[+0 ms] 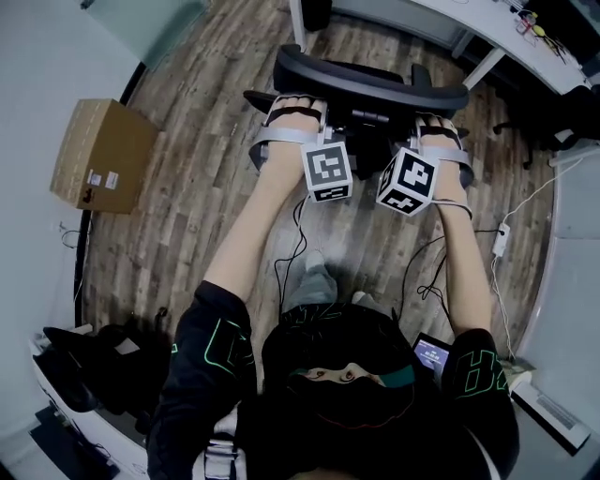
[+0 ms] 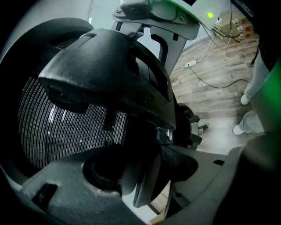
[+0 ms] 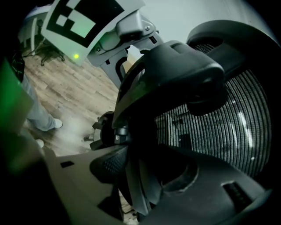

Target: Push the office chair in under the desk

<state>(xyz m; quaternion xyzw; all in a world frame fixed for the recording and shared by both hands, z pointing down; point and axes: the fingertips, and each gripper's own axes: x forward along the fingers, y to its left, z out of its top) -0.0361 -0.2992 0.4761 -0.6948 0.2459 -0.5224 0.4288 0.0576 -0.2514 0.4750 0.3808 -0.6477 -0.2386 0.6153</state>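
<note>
The office chair (image 1: 370, 80) stands on the wood-plank floor (image 1: 206, 206), near the white desk's (image 1: 469, 28) front edge. The left gripper (image 1: 292, 111) and right gripper (image 1: 439, 127), jaws wide, each clamp its backrest's top rim. The labels on the cardboard box (image 1: 101, 155) are too small to read.

Floor (image 1: 187, 197): grey-brown wood planks, worn look. Pale wall (image 1: 37, 84) on left w/ dark strip at its base; cardboard box (image 1: 103, 155) on the floor just beside it. White desk (image 1: 497, 37) at top right. Loose cables (image 1: 427, 272) + white adapter (image 1: 500, 240) on floor at right. Dark bags (image 1: 84, 361) bottom left.
</note>
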